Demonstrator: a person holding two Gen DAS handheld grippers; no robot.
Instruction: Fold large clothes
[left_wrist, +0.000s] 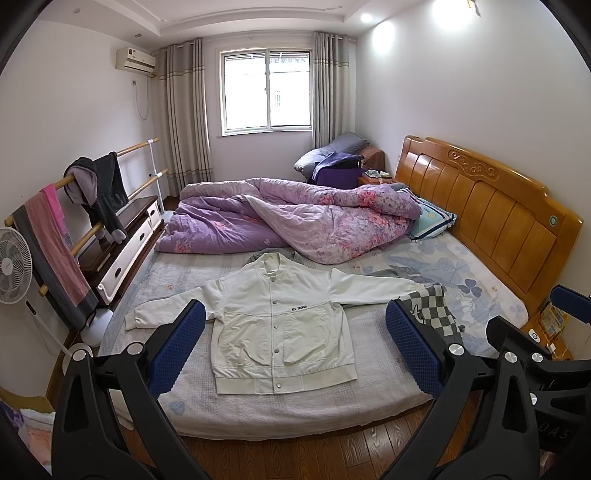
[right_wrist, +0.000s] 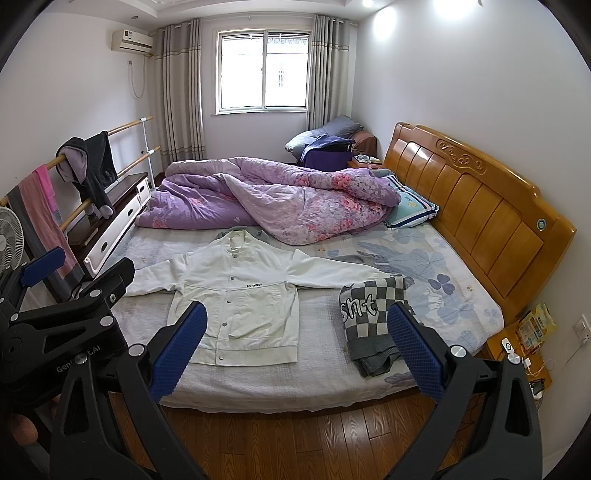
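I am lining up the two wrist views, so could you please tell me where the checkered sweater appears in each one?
Left wrist view: the checkered sweater lies right of centre, partly hidden behind the left gripper's right finger.
Right wrist view: it lies lower right of centre, folded, in nearly full view.
Shared landmark: the white jacket, spread flat on the bed just left of the sweater.
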